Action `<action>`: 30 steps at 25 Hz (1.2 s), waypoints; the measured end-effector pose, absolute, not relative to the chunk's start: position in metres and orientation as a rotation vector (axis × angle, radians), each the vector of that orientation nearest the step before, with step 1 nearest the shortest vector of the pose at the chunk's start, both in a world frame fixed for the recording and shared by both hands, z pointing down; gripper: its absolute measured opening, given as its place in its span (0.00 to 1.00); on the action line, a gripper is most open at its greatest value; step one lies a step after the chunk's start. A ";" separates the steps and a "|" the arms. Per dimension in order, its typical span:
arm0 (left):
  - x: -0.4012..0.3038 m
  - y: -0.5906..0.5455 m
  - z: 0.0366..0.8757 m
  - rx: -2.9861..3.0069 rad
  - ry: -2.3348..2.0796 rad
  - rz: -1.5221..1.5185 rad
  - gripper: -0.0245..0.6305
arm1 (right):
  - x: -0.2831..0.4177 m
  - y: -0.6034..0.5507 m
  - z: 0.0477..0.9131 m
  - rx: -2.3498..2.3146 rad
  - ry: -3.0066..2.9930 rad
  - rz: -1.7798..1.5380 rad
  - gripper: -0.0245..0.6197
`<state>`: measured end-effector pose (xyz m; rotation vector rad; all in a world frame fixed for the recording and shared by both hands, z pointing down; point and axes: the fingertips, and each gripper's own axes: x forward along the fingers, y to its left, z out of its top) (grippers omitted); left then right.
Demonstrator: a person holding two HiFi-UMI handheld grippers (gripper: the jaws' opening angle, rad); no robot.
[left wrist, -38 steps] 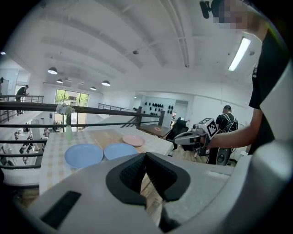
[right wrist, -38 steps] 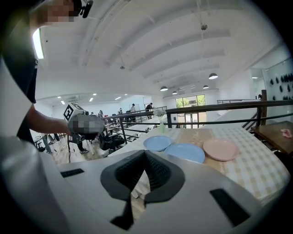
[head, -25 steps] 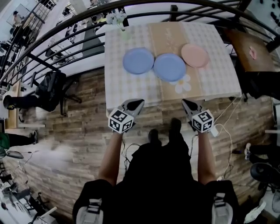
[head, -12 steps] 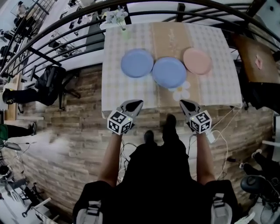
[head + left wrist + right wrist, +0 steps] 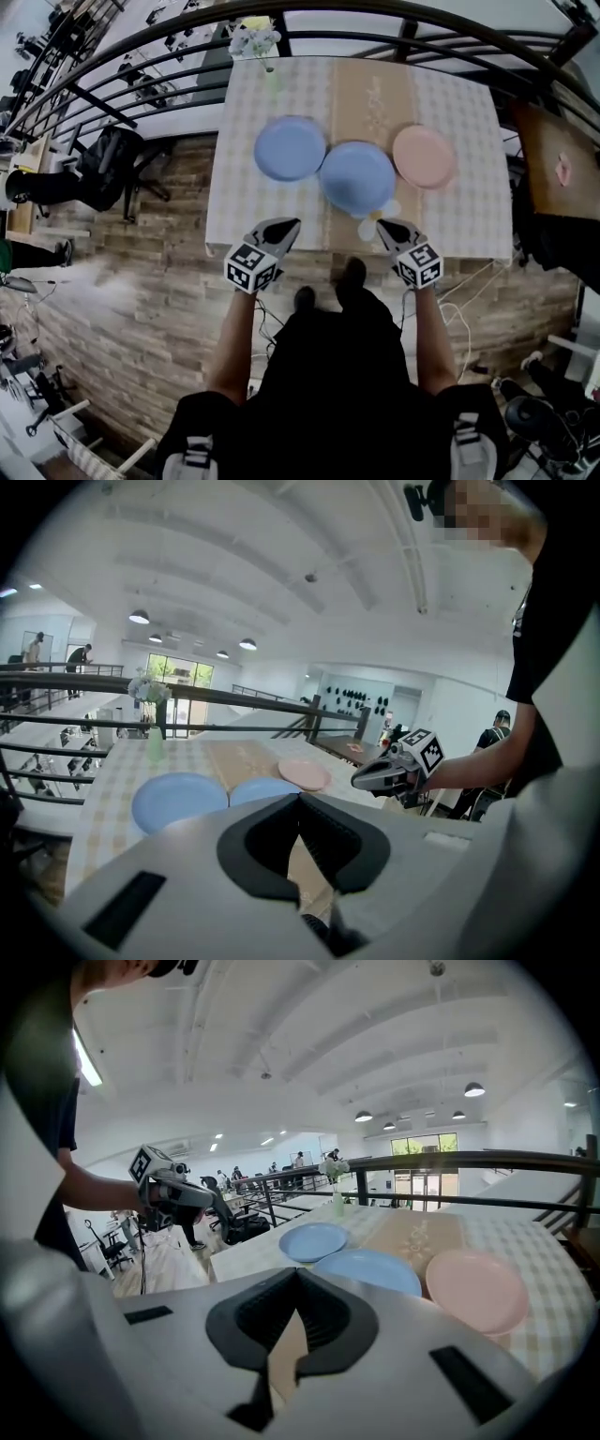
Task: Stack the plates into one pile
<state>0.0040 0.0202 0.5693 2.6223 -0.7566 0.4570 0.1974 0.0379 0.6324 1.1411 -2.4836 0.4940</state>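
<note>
Three plates lie in a row on the checked tablecloth (image 5: 244, 197): a blue plate (image 5: 290, 148) at the left, a second blue plate (image 5: 357, 177) in the middle on the tan runner, and a pink plate (image 5: 424, 157) at the right. The two blue plates touch at their rims. My left gripper (image 5: 286, 228) hangs over the table's near edge, short of the left blue plate, shut and empty. My right gripper (image 5: 384, 228) is shut and empty too, just short of the middle blue plate (image 5: 367, 1269). The right gripper view also shows the pink plate (image 5: 475, 1290).
A green vase with white flowers (image 5: 255, 42) stands at the table's far left corner. A dark curved railing (image 5: 403, 11) runs behind the table. A brown side table (image 5: 562, 159) stands to the right, an office chair (image 5: 112, 178) to the left. Cables (image 5: 459, 309) lie on the wooden floor.
Both grippers have come forward from over the floor to the table's near edge, and the person has stepped closer. The jaws stay shut. The plates have not moved.
</note>
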 end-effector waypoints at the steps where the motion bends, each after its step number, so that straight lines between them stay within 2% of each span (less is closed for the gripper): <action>1: 0.005 0.018 0.570 2.615 -0.774 0.453 0.04 | 0.198 0.033 0.633 1.117 -2.488 0.486 0.04; 21: 0.015 -0.001 0.568 2.484 -1.115 0.370 0.04 | 0.194 -0.013 0.661 0.663 -2.515 0.346 0.04; 30: 0.020 -0.004 0.571 2.501 -1.131 0.372 0.04 | 0.195 -0.016 0.684 0.632 -2.485 0.290 0.04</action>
